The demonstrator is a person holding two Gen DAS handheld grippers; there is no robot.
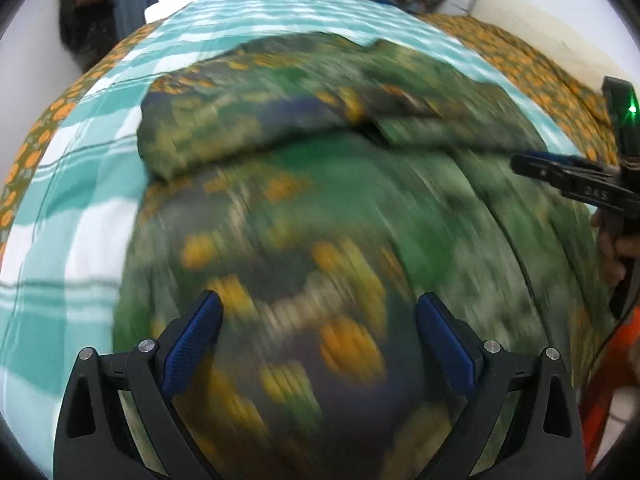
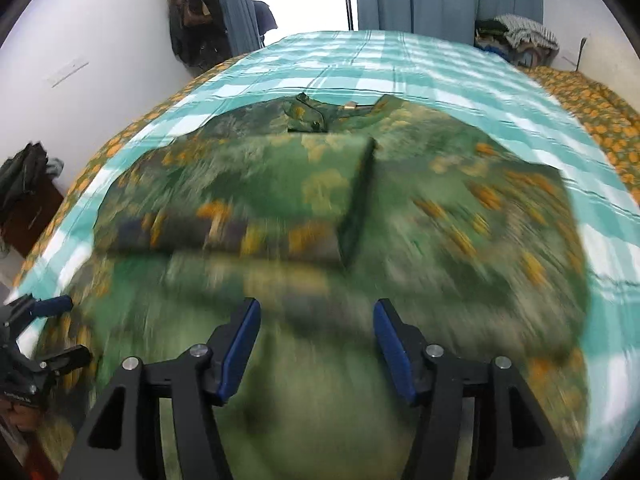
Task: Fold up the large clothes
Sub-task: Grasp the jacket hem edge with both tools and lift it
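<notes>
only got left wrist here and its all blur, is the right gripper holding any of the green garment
Observer: No. The right gripper is open with nothing between its pads. The green floral garment lies spread below it.
Operator: wheres the neckline, cant find it
Observer: At the far end of the garment. The collar faces away from the gripper, with a small tan tag beside it.
Operator: anything beside the bed
Observer: A heap of dark clothes sits on a piece of brown furniture against the white wall.
</notes>
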